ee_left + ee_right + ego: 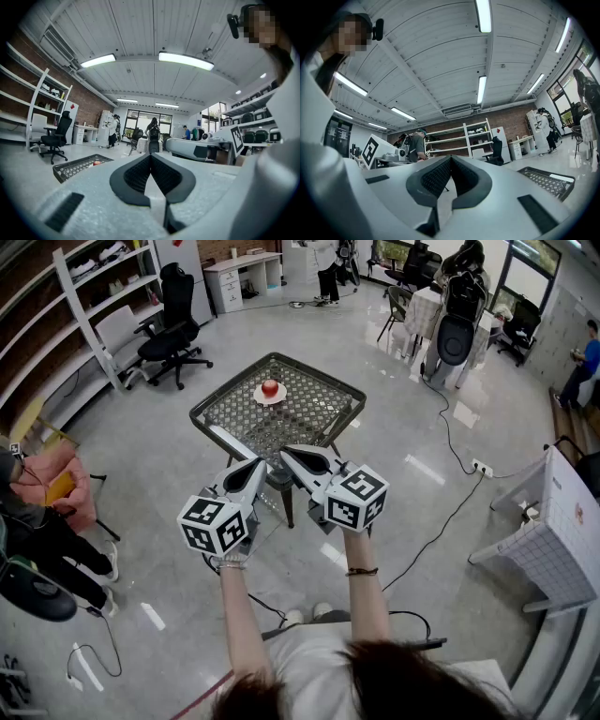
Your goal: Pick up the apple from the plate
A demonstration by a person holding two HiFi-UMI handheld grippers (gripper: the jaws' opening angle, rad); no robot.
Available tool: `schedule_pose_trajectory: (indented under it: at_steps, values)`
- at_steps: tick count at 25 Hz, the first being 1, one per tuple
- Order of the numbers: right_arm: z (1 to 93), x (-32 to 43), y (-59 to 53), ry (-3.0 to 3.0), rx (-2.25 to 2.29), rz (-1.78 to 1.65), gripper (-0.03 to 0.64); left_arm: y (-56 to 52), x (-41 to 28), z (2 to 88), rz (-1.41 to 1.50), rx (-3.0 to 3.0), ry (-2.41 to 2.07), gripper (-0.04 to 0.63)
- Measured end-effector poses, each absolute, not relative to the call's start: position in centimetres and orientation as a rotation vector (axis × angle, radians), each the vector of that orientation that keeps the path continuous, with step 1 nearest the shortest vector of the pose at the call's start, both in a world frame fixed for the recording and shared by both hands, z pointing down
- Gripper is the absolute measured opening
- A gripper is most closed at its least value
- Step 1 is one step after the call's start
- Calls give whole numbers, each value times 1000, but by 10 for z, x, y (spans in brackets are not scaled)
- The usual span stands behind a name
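Grey polished floor of an open workroom carries a dark mesh counter, which stands in front of the person's two outstretched arms. Left gripper and right gripper are held side by side on the near side of the counter, each with its jaws closed tip to tip on nothing. On the counter's far half lies a small white plate with the red apple sitting on it, round with no clear long axis, its stem end too small to make out.
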State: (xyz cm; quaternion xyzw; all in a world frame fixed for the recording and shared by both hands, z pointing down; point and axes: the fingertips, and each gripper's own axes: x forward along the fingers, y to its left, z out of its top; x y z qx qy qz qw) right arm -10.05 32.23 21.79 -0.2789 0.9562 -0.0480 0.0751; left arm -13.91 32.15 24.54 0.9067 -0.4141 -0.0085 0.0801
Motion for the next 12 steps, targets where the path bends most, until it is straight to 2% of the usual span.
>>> schedule_pose_trajectory:
  at_steps: [12]
  values:
    - [225, -93, 300, 2865, -829, -167, 9, 302, -131, 252, -13, 2707, -1244, 11]
